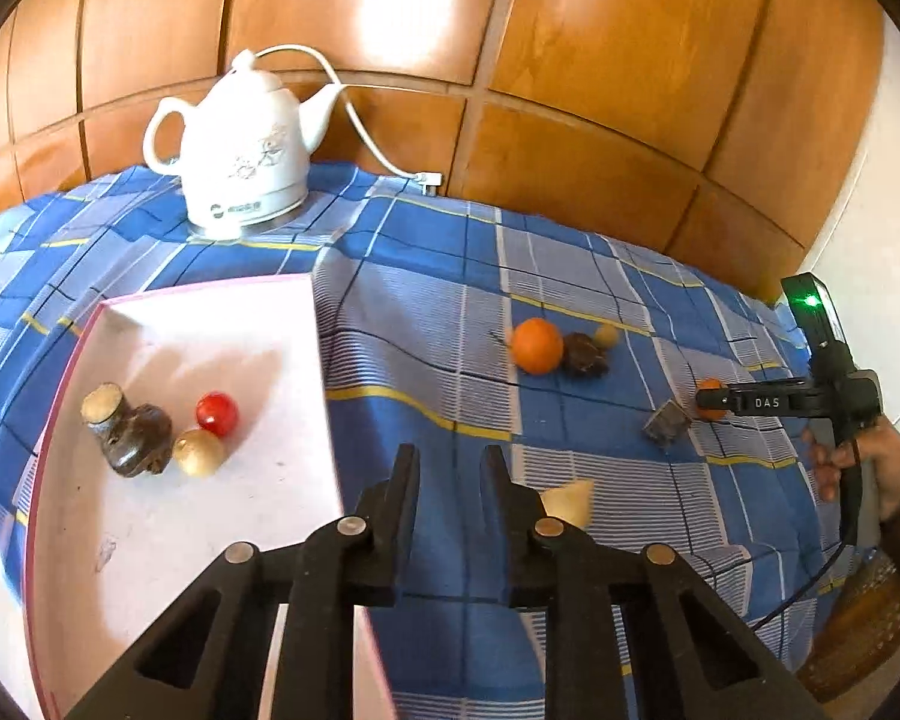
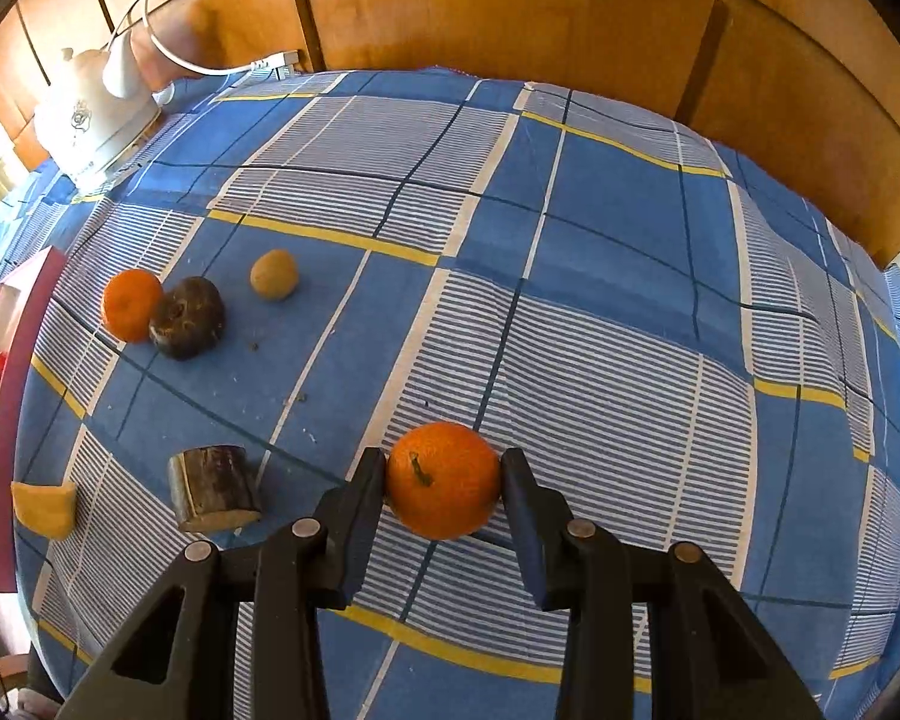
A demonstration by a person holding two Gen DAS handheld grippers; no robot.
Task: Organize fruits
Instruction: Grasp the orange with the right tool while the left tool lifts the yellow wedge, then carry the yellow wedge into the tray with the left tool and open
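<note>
Four pieces sit in your tray (image 1: 150, 324); your right gripper (image 2: 443, 480) clamps an orange (image 2: 443, 480), five wait, left gripper (image 1: 448, 468) parted, empty.

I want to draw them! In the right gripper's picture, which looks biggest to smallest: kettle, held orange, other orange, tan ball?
1. Kettle
2. Held orange, though it's nearest the camera
3. Other orange
4. Tan ball

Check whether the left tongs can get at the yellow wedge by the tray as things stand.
Probably yes. The left tongs are open with nothing between the fingers, and the yellow wedge lies on the cloth just right of them, beside the tray. Nothing stands between; the right finger hides part of it.
</note>
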